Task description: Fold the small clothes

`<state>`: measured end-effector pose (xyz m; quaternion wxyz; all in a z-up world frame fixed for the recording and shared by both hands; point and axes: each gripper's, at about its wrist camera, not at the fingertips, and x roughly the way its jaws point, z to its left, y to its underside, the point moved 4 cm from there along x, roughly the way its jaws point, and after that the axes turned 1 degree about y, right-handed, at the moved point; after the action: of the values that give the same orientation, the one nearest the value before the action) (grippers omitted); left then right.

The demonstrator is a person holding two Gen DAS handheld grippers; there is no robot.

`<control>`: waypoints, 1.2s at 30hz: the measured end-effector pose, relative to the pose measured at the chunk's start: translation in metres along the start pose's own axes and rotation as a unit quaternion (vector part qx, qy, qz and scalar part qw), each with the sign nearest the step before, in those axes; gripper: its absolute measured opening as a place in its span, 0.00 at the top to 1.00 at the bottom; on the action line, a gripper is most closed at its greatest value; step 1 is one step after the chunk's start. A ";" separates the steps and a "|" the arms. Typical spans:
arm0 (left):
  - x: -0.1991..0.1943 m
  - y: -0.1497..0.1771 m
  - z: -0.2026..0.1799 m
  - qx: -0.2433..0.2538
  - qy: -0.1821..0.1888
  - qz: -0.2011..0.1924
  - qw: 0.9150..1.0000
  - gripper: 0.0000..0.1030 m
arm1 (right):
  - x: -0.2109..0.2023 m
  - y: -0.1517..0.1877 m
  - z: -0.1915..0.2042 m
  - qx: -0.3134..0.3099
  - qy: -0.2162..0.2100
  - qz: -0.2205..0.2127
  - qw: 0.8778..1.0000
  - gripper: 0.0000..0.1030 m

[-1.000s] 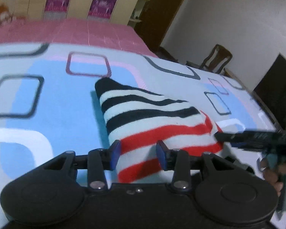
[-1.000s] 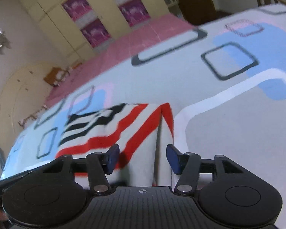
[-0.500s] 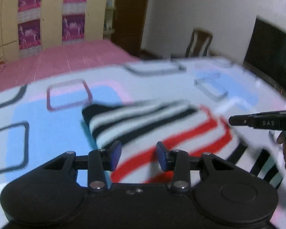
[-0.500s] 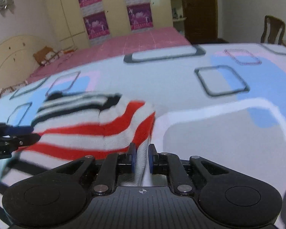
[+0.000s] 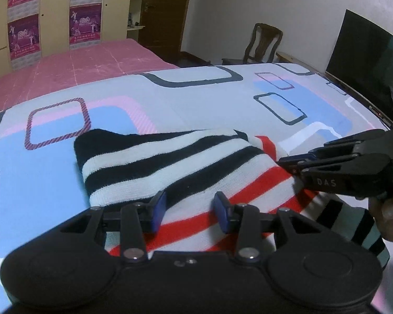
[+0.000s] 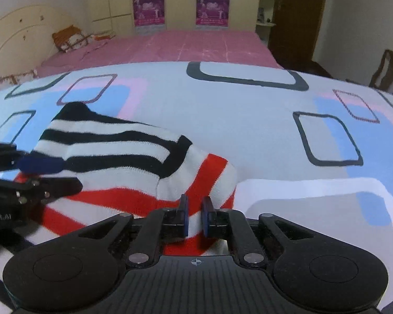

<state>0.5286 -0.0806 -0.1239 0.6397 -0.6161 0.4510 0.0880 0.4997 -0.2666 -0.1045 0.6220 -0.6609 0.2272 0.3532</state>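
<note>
- striped knit garment [image 5: 186, 167] lies on the bedspread [image 5: 196, 96], partly folded; black-and-white bands on the folded-over top part, red-and-white bands below it.
- in the right wrist view the same garment [image 6: 123, 162] sits toward the left and near edge of the bedspread [image 6: 249, 120]; the black-striped flap overlaps the red-striped layer, with a rounded fold at the right end.
- left gripper [image 5: 190, 210]: jaws spread wide, blue pads apart, nothing between them; it hovers over the near part of the garment, over the red and white stripes.
- right gripper [image 6: 195, 218]: jaws drawn close together, pinching the red-and-white edge of the garment; cloth shows in the narrow gap between the blue pads.
- from the left wrist view, the right gripper [image 5: 290, 163] comes in from the right, its tips at the garment's right edge beside the red stripes; a hand [image 5: 387, 214] holds its grip.
- from the right wrist view, the left gripper [image 6: 52, 175] enters from the left edge, one blue pad [image 6: 40, 164] over the black-and-white stripes.
- a further black-and-white striped part of the cloth [image 5: 353, 219] trails off to the near right, under the right gripper.
- background: pink bed cover [image 5: 73, 68] beyond the bedspread, wardrobe with purple posters [image 5: 85, 23], wooden chair [image 5: 263, 43], dark screen [image 5: 366, 60] on the right, curved headboard [image 6: 21, 34] far left.
</note>
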 end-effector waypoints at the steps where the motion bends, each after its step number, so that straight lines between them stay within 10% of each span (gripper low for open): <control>1: -0.007 -0.001 -0.003 -0.001 -0.002 -0.007 1.000 0.63 | 0.000 -0.002 0.000 0.001 -0.002 0.003 1.000 0.92; 8: -0.070 0.031 -0.033 -0.008 0.032 -0.037 0.999 0.63 | -0.074 0.014 0.012 -0.029 -0.049 -0.037 0.998 0.91; 14: -0.061 0.056 -0.060 0.077 -0.043 -0.018 0.996 0.63 | -0.064 0.049 0.020 -0.044 -0.029 -0.013 0.999 0.92; 36: -0.104 0.111 -0.088 0.019 -0.053 0.022 0.998 0.72 | -0.115 0.121 0.015 -0.052 -0.061 -0.003 0.997 0.89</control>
<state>0.3529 -0.0860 -0.1170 0.6722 -0.5883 0.4316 0.1254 0.3329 -0.2824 -0.0982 0.6005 -0.6706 0.1680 0.4019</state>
